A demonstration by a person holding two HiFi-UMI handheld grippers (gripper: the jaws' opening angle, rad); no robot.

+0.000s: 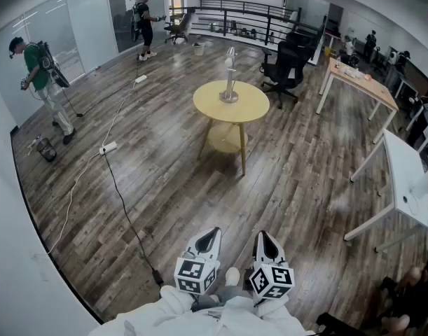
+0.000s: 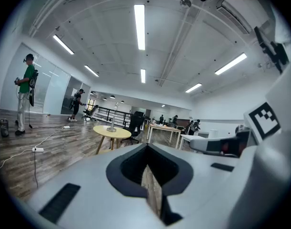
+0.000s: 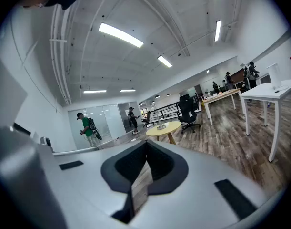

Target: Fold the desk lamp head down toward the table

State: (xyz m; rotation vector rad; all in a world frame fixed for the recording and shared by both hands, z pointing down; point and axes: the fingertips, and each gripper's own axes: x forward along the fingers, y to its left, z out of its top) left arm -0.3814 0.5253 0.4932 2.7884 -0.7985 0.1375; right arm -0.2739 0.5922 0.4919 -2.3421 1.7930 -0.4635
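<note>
A silver desk lamp point(image 1: 230, 75) stands upright on a round yellow table point(image 1: 245, 107) in the middle of the room, far ahead of me. Both grippers are held close to my body, well short of the table. My left gripper point(image 1: 214, 232) is shut with nothing in it, and my right gripper point(image 1: 262, 236) beside it is shut and empty too. In the left gripper view the lamp point(image 2: 114, 119) and table point(image 2: 117, 133) show small beyond the closed jaws point(image 2: 147, 148). The right gripper view shows the lamp point(image 3: 160, 121) and table point(image 3: 166, 128) past its closed jaws point(image 3: 146, 145).
A black office chair point(image 1: 284, 65) stands behind the table to the right. A power strip point(image 1: 108, 147) with a black cable lies on the wood floor at left. White desks point(image 1: 404, 170) and a wooden desk point(image 1: 362, 81) line the right side. A person in green point(image 1: 42, 75) stands at far left.
</note>
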